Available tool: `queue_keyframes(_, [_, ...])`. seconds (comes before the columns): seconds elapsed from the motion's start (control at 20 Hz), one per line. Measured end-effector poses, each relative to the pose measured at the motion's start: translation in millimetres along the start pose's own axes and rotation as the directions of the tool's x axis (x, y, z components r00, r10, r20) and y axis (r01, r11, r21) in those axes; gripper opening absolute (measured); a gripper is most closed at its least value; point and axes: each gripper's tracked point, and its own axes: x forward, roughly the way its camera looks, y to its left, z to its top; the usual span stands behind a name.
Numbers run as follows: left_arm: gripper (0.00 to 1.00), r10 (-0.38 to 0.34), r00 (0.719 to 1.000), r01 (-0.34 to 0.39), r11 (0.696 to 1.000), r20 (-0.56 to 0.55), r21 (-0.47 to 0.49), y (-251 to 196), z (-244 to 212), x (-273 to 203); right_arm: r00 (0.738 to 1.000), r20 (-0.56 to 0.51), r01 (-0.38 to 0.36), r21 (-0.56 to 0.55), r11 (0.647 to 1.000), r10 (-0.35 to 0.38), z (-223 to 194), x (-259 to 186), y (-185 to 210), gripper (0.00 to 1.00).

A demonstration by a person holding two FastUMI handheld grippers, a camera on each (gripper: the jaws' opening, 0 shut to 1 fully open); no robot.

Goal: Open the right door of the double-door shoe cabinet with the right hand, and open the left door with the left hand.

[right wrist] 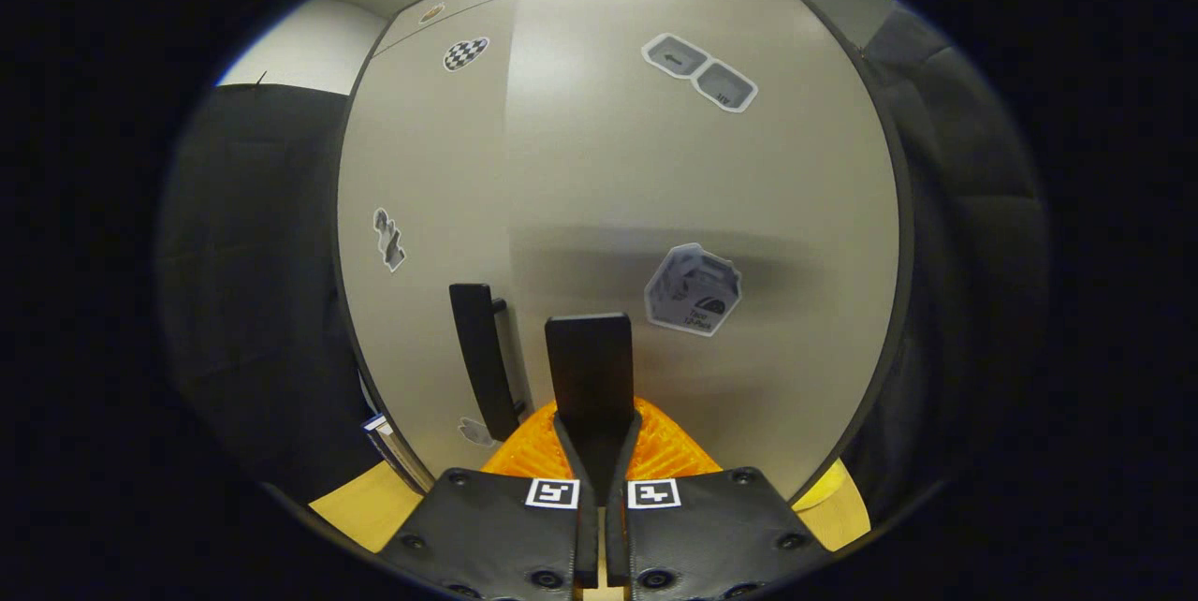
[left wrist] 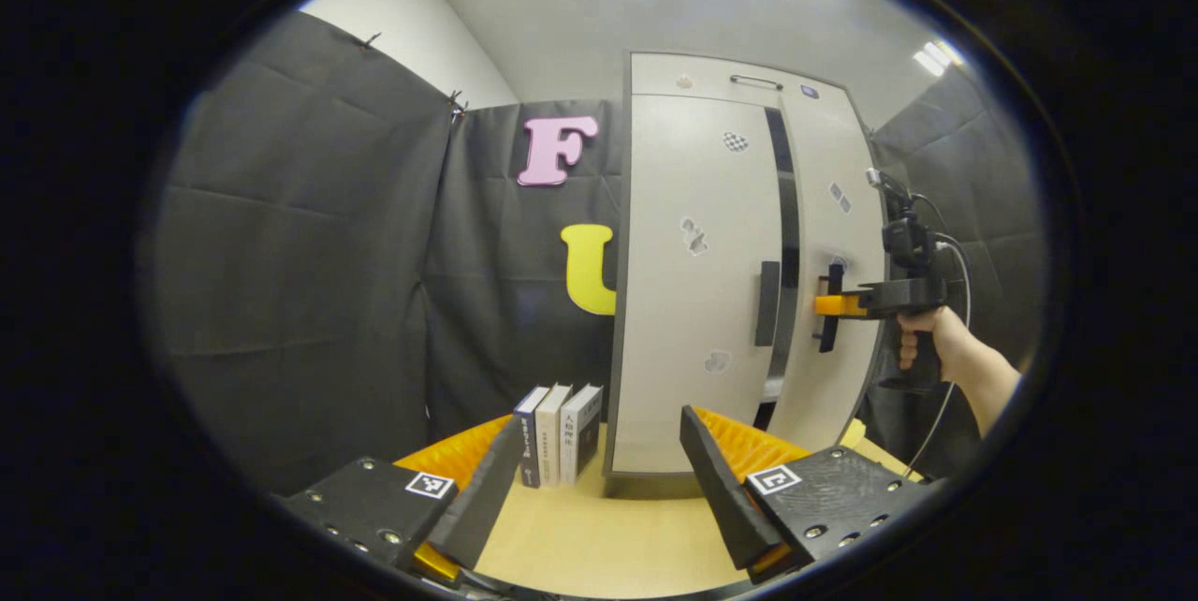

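Shoe cabinet (left wrist: 702,301) doors: smooth pale laminate, satin sheen, paper-like stickers seen | door handles (left wrist: 767,303): matt dark plastic or metal, not told apart | tabletop (left wrist: 599,535): light wood-look, smooth | books (left wrist: 558,432): paper covers | booth wall (left wrist: 309,283): matt dark cloth, creased

1. left gripper (left wrist: 599,489) fingers stand wide apart, with bare worktop (left wrist: 599,535) between them and the shoe cabinet (left wrist: 730,273).
2. books (left wrist: 559,432) stand upright just beside the cabinet's left lower corner, narrowing passage on that side.
3. left door handle (left wrist: 767,303) is unobstructed from the front.
4. right door (left wrist: 833,283) stands ajar; a dark gap shows between the doors.
5. right gripper (right wrist: 592,451) is closed on the right door handle (right wrist: 590,376), occupying it; the hand (left wrist: 922,339) stands just right of that door.
6. booth wall (left wrist: 309,283) closes off the left.
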Motion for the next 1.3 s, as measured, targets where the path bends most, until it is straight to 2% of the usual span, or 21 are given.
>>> queue_keyframes(0.3, [0.97,-0.006,1.0,0.006,1.0,-0.011,0.008,-10,-4,-12,0.999,0.013,-0.048,0.016,0.999,0.047,-6,-36,-10,0.05])
queue_keyframes(0.45, [0.99,-0.017,1.0,0.017,1.0,-0.014,0.014,-16,-5,-13,0.999,0.016,-0.05,0.017,0.999,0.05,-9,-49,-15,0.08])
queue_keyframes(0.5, [0.99,-0.024,1.0,0.024,1.0,-0.014,0.017,-19,-5,-12,0.999,0.015,-0.05,0.017,0.999,0.05,-9,-53,-17,0.05])
queue_keyframes(0.65, [0.99,-0.046,0.999,0.047,0.999,-0.014,0.021,-26,-5,-10,0.999,0.019,-0.051,0.021,0.998,0.051,-10,-61,-21,0.05])
queue_keyframes(0.7, [0.99,-0.053,0.998,0.053,0.998,-0.014,0.023,-28,-4,-8,0.999,0.019,-0.05,0.022,0.999,0.05,-10,-64,-23,0.08])
queue_keyframes(0.8, [0.99,-0.066,0.998,0.066,0.998,-0.016,0.022,-32,-5,-3,0.999,0.021,-0.045,0.019,0.999,0.045,-11,-69,-26,0.08])
queue_keyframes(0.9, [0.99,-0.079,0.997,0.08,0.997,-0.019,0.02,-36,-5,2,0.999,0.026,-0.043,0.021,0.999,0.042,-12,-74,-29,0.01])
queue_keyframes(0.95, [0.99,-0.087,0.996,0.087,0.996,-0.019,0.021,-39,-5,4,0.999,0.026,-0.042,0.023,0.999,0.042,-13,-78,-32,0.01])
queue_keyframes(1.0, [0.99,-0.094,0.995,0.094,0.995,-0.019,0.023,-41,-5,6,0.999,0.025,-0.041,0.023,0.999,0.04,-13,-82,-35,0.08])
queue_keyframes(1.1, [0.99,-0.102,0.995,0.102,0.994,-0.021,0.027,-44,-7,12,0.999,0.029,-0.035,0.028,0.999,0.034,-14,-89,-40,0.01])
queue_keyframes(1.2, [0.99,-0.111,0.993,0.112,0.993,-0.027,0.025,-47,-10,16,0.999,0.028,-0.03,0.031,0.999,0.029,-16,-97,-45,0.01])
queue_keyframes(1.25, [0.99,-0.118,0.993,0.119,0.993,-0.029,0.022,-50,-11,18,0.999,0.029,-0.027,0.036,0.999,0.026,-17,-100,-47,0.05])
queue_keyframes(1.3, [0.99,-0.127,0.991,0.127,0.992,-0.032,0.02,-53,-12,20,0.999,0.036,-0.023,0.044,0.999,0.021,-17,-104,-49,0.01])
